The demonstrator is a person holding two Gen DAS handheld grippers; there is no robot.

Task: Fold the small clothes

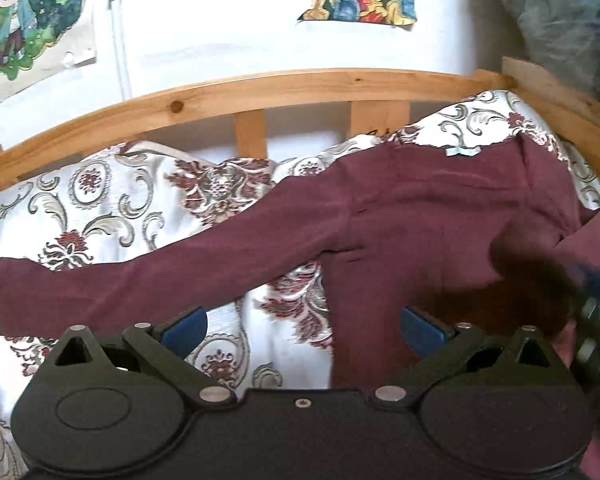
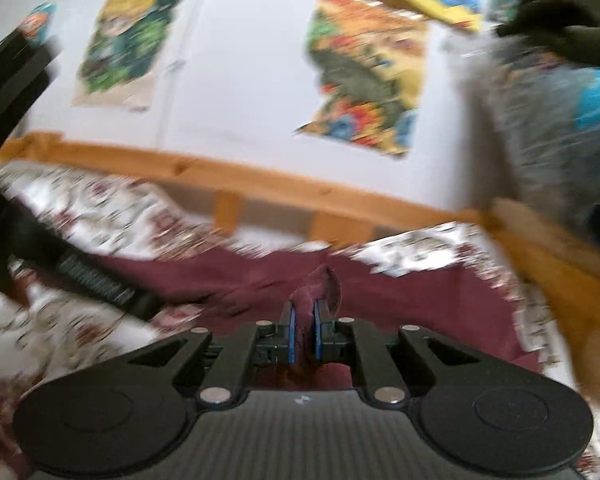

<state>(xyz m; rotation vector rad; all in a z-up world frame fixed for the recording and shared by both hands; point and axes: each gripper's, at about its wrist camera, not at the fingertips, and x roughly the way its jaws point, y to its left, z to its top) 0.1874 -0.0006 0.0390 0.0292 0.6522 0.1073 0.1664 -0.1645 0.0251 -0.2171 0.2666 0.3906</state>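
Soft maroon top [image 1: 420, 216] sprawls mid-frame on brocade bedspread [image 1: 100, 208]; left gripper [image 1: 304, 324] spread apart, right gripper [image 2: 304, 336] clamping a bunched maroon fold

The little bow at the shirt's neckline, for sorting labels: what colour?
Pale blue bow on the maroon shirt; clearest in the left wrist view.

Matt maroon cloth long-sleeved top [image 1: 420, 216] on a woven floral bedspread [image 1: 100, 208]; knotty varnished pine bed rail [image 1: 260, 88]; matt black plastic left tool [image 1: 304, 324].
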